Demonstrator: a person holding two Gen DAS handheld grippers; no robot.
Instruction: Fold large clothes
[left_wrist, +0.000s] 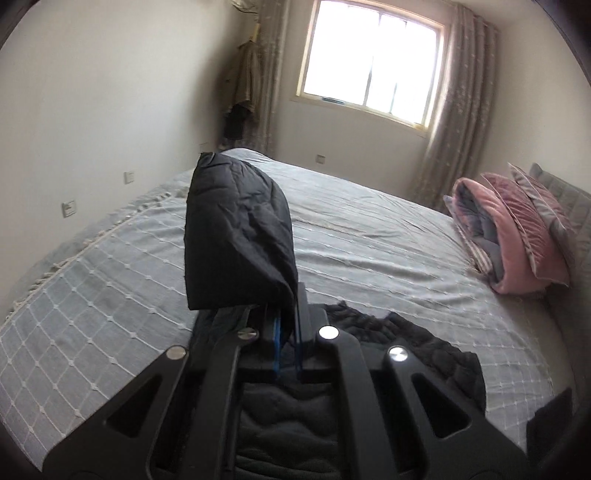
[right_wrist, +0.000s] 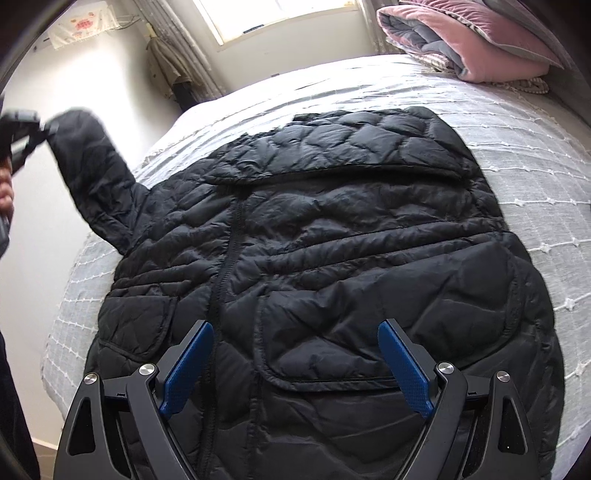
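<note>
A black quilted jacket (right_wrist: 332, 258) lies spread flat on the bed, its zipper running down the left of centre. My right gripper (right_wrist: 295, 328) is open, its blue pads (right_wrist: 404, 369) hovering just above the jacket's lower front. My left gripper (left_wrist: 286, 317) is shut on the jacket's left sleeve (left_wrist: 236, 229), whose cuff end stands up above the closed blue pads. In the right wrist view the left gripper (right_wrist: 40, 129) holds that raised sleeve (right_wrist: 92, 162) at the far left, lifted off the bed.
The bed has a grey cover with a white grid pattern (left_wrist: 369, 229). A folded pink and grey quilt and pillows (left_wrist: 509, 232) sit at the headboard end. A wall runs along the bed's left side, with a window (left_wrist: 373, 62) beyond.
</note>
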